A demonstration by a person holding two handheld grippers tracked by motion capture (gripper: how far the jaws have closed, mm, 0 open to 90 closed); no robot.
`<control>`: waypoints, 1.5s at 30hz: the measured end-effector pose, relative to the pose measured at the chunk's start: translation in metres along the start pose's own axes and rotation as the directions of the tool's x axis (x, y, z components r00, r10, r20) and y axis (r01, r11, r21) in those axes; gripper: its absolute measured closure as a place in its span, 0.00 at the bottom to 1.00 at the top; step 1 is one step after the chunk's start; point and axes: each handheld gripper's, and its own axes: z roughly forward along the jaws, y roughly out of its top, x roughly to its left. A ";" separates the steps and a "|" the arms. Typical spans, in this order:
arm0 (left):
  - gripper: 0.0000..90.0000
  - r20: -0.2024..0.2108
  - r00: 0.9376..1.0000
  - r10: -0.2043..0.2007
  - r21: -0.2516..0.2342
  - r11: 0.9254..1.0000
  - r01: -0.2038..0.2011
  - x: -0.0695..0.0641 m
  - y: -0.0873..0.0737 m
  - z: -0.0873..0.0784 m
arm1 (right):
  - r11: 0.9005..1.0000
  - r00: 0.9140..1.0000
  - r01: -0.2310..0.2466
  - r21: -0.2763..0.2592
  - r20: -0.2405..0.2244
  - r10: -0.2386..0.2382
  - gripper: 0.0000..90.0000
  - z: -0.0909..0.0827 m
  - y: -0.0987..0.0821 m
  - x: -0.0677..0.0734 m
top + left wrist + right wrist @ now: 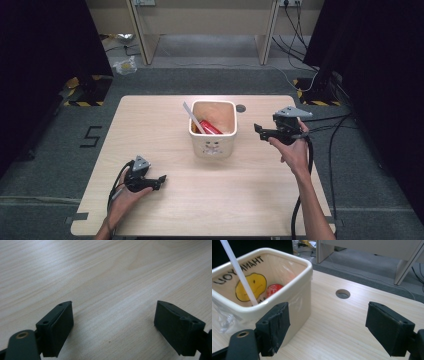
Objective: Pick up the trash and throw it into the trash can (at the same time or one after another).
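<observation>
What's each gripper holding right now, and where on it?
Nothing. The left gripper has its jaws open over bare table; the right gripper has its jaws open beside the cream bin, not touching it.

Left tool (161, 178): low over near-left surface (165, 210), held in a hand (121, 200) | Right tool (258, 130): raised, just right of cream bin (212, 145), apart from it | Bin contents: white stick (192, 117), red item (211, 128) | Hole in surface (241, 108): beyond right tool
</observation>
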 end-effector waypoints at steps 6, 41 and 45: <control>0.17 -0.001 1.000 0.002 0.000 1.000 -0.002 0.000 0.000 0.000 | 1.000 1.000 0.020 0.001 0.015 -0.020 0.22 -0.004 -0.007 0.002; 0.16 -0.003 1.000 0.001 0.000 1.000 -0.001 0.000 0.000 0.000 | 0.996 0.997 0.071 0.050 0.033 -0.072 0.22 -0.018 -0.048 0.016; 0.17 -0.004 1.000 0.000 0.001 1.000 0.000 0.000 0.000 0.000 | 0.996 0.997 0.070 0.057 0.031 -0.071 0.22 -0.017 -0.054 0.017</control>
